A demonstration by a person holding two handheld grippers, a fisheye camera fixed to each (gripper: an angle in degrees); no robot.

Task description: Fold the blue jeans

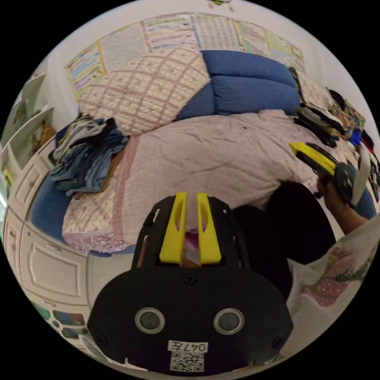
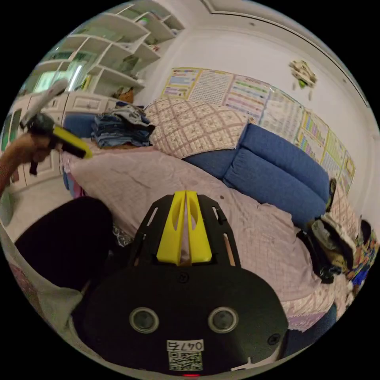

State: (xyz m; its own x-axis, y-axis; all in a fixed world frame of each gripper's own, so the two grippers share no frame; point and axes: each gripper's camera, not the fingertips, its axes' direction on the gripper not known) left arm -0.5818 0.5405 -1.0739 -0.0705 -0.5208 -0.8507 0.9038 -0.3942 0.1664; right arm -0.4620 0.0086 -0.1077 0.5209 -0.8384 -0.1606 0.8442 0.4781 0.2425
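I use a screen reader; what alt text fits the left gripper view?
The left hand-held gripper, jaws slightly apart and empty, hovers over a pink checked bedspread. A pile of folded jeans sits at the bed's edge, and the right hand-held gripper is raised nearby.

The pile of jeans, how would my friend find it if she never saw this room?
Start at the big bed with the pale pink cover. Go to its corner next to the white cupboards, in front of the checked quilted cushion. The pile of jeans sits there: blue denim, unlike the dark heap of clothes at the opposite side.
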